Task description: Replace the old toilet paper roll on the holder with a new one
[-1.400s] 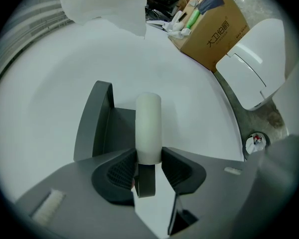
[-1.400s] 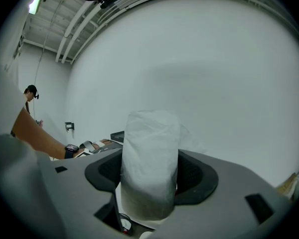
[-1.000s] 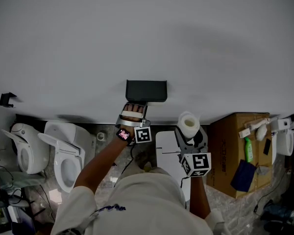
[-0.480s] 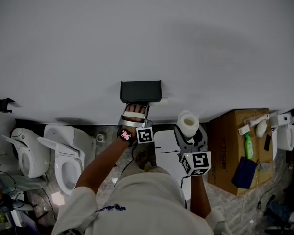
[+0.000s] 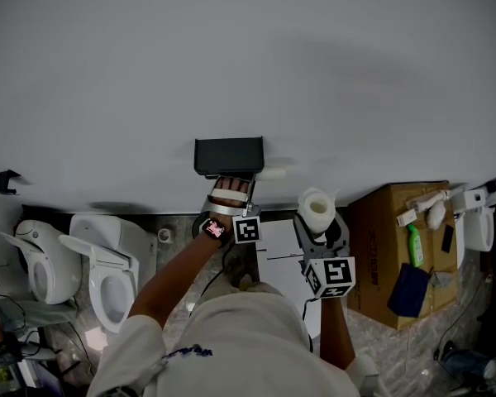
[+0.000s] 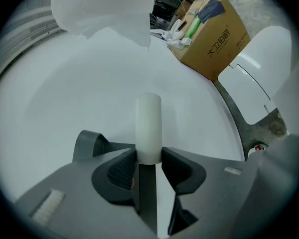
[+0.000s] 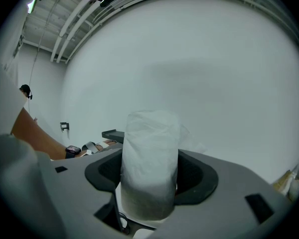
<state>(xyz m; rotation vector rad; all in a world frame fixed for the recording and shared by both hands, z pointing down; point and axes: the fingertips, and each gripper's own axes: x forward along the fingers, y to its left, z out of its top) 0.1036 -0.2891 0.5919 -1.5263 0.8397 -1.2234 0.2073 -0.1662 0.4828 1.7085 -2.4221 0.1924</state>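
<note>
A black toilet paper holder (image 5: pixel 228 155) is fixed to the white wall. Just below and right of it, my left gripper (image 5: pixel 252 180) is shut on a slim white tube (image 5: pixel 271 173), which pokes out beside the holder's right end. In the left gripper view the tube (image 6: pixel 148 132) stands pinched between both pads, pointing at the wall. My right gripper (image 5: pixel 317 220) is shut on a full white toilet paper roll (image 5: pixel 317 208), held upright to the right of the holder; the roll (image 7: pixel 149 183) fills the jaws.
Two white toilets (image 5: pixel 107 263) stand at lower left. A cardboard box (image 5: pixel 388 255) with a green bottle (image 5: pixel 413 246) sits at right. A white panel (image 5: pixel 281 259) lies on the floor under my hands. A small black bracket (image 5: pixel 2 180) hangs on the wall, far left.
The left gripper has slid right along the wall, and the white tube now shows clear of the holder's right end. The right gripper and its roll have stayed put.
</note>
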